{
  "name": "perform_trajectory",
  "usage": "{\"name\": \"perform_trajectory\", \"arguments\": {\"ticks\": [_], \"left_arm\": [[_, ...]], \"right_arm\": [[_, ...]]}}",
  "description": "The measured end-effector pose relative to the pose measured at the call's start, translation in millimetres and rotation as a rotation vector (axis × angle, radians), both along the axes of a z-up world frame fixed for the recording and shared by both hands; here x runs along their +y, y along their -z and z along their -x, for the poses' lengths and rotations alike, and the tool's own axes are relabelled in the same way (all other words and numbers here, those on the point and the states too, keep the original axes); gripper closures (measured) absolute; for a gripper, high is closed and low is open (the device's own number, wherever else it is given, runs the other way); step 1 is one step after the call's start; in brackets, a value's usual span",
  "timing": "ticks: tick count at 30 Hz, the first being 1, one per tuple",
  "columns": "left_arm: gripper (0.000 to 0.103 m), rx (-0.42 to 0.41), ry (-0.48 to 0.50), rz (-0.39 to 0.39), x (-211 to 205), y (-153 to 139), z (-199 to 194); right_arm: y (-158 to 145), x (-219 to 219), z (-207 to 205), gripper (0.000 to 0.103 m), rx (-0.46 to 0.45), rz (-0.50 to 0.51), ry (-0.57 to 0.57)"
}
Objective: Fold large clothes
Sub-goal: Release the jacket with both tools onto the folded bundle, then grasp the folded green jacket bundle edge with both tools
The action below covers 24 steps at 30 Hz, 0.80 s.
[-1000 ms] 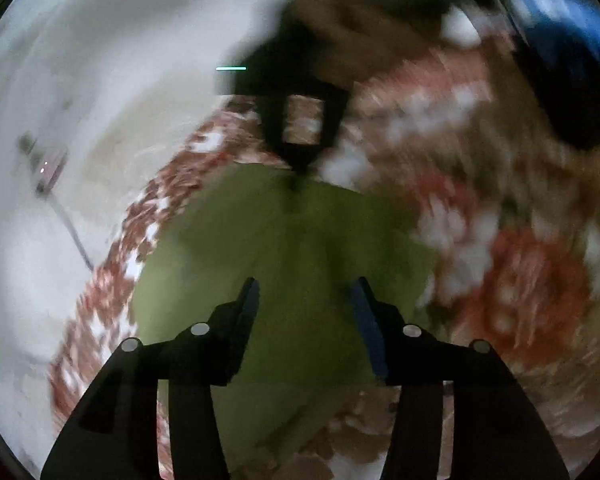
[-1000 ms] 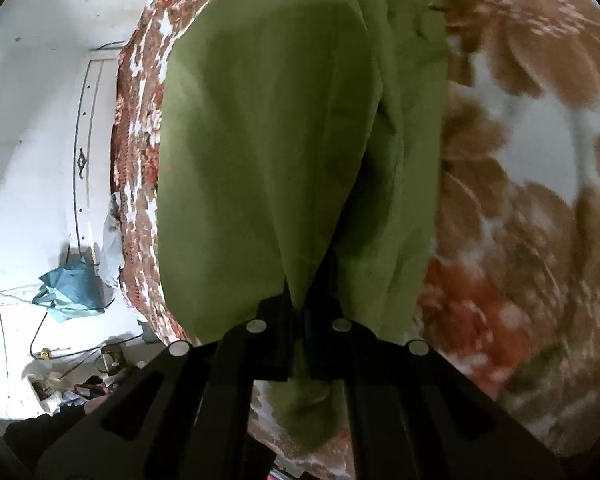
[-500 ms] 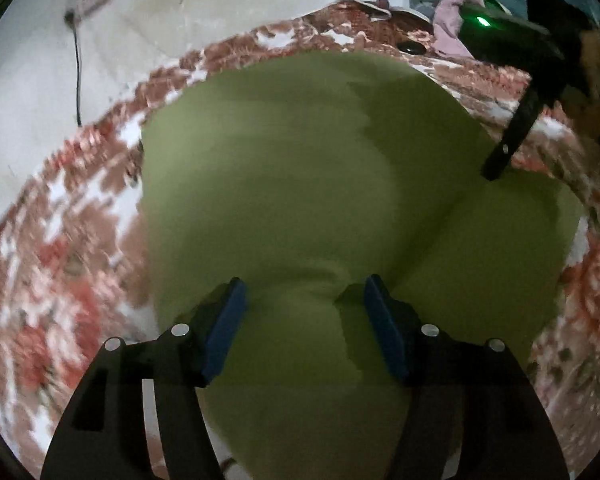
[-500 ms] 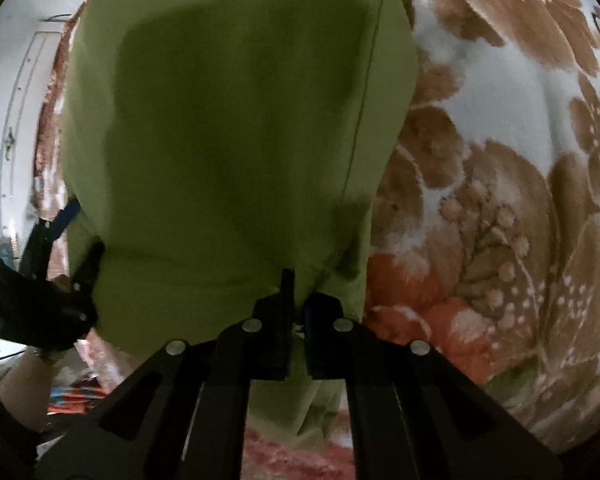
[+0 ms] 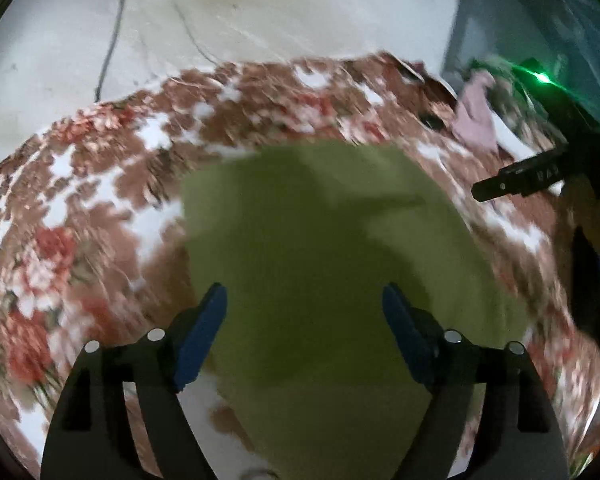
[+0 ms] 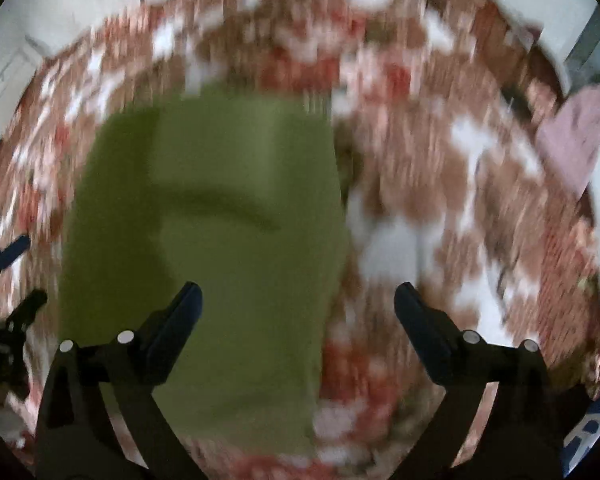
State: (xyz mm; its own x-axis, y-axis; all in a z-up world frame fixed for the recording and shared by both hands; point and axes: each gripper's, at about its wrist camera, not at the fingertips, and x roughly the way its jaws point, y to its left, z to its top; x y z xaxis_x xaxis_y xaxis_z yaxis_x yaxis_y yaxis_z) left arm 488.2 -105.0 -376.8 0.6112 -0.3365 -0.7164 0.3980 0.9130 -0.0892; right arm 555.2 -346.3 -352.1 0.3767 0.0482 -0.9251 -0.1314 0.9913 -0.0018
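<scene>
An olive-green garment (image 5: pixel 320 248) lies folded and flat on a floral red, brown and white blanket (image 5: pixel 100 208). My left gripper (image 5: pixel 304 312) is open and empty above the garment's near part. My right gripper (image 6: pixel 298 308) is open and empty above the garment's right edge; the garment (image 6: pixel 220 216) lies left of centre in the blurred right wrist view. The right gripper shows as a dark bar at the right of the left wrist view (image 5: pixel 520 180). The left gripper shows at the left edge of the right wrist view (image 6: pixel 8 280).
The blanket (image 6: pixel 440 184) covers a bed against a white wall (image 5: pixel 260 12). A pink cloth (image 6: pixel 576 140) lies at the bed's far right; it also shows in the left wrist view (image 5: pixel 476 116). A cable (image 5: pixel 108 48) hangs on the wall.
My right gripper has let go of the garment and opened wide. Both grippers have pulled back and up from the garment, which now lies flat. Both views are blurred by motion.
</scene>
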Motion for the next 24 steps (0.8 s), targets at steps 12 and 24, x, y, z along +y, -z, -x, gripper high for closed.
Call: {"name": "perform_trajectory", "arguments": {"ticks": [12,24], "left_arm": [[0.025,0.117,-0.205,-0.038,37.2,60.9,-159.7],[0.008,0.154,-0.155,-0.09,50.8,105.7,-168.0]], "right_arm": [[100.6,7.8,-110.7,0.005,-0.029,0.246,0.218],[128.7,-36.3,-109.7,0.005,-0.051,0.217,0.046]]}}
